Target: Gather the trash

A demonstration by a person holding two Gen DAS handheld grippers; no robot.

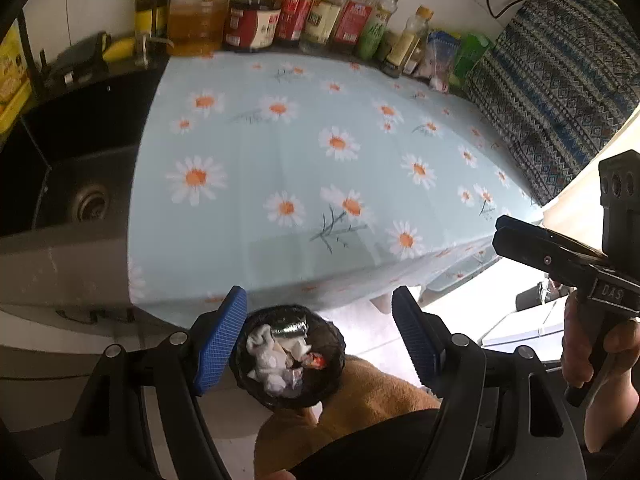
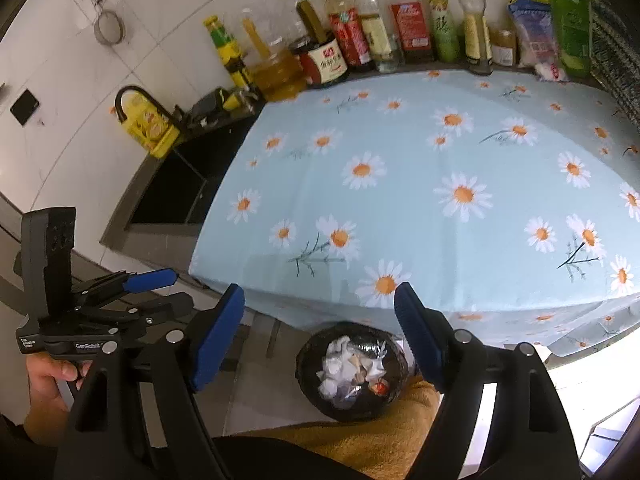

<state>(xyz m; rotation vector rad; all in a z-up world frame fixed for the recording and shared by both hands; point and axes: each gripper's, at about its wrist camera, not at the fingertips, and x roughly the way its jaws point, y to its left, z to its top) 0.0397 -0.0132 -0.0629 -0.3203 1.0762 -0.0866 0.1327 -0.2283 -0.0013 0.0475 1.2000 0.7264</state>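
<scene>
My left tongs [image 1: 320,344] stand wide, nothing between the ribbed blue pads [image 1: 220,344], and my right tongs [image 2: 320,340] gape just as wide and bare. Low in the left wrist view, between those pads and well below them, sits the trash bin [image 1: 290,356]: round, lined with a glossy black bag, holding crumpled white tissue [image 1: 266,354], a crinkly silvery wrapper and a small red scrap. The right wrist view shows the same bin at bottom centre, on the floor just in front of the surface [image 1: 320,160], which wears a smooth pale blue cloth printed with white and orange daisies.

Across the top of the frame stands a row of glass and plastic bottles [image 1: 320,8], necks cut off by the frame's edge, labels too blurred to read. At left is a dark square sink [image 1: 80,184] with a metal drain. A woven blue patterned cloth [image 1: 560,80] fills the upper right. Mustard-coloured fabric [image 1: 360,400] lies beside the bin, partly hidden by my tongs; what it is I cannot tell.
</scene>
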